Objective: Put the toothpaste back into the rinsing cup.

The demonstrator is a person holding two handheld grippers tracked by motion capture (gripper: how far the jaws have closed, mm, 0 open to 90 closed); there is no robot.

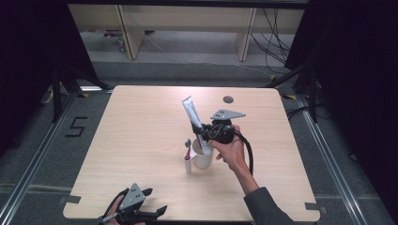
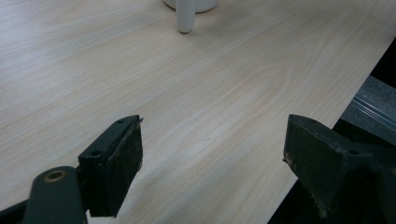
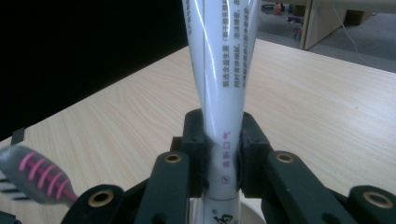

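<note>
The worktop (image 1: pixel 141 140) is bare pale wood apart from one small cluster near its middle. There a white cup (image 1: pixel 203 158) stands, with a toothbrush (image 1: pixel 188 151) leaning at its left side, bristle head up. Nothing lies between the cup and my left tongs (image 1: pixel 152 202), which rest at the near edge, well apart from it, with jaws wide apart and nothing between them.

My right tongs (image 1: pixel 202 134) hang just above the cup, clamped on a white tube (image 1: pixel 192 111). I grip it low on its body (the printed part), and it rises tilted up and to the left in the high view.

In the right gripper view the tube's (image 3: pixel 219 93) top is cut off by the frame and its lower end is hidden behind the jaws. Only the toothbrush head (image 3: pixel 39 175) shows there, blurred. The left gripper view cuts off the cup (image 2: pixel 189 5) at its base.
</note>
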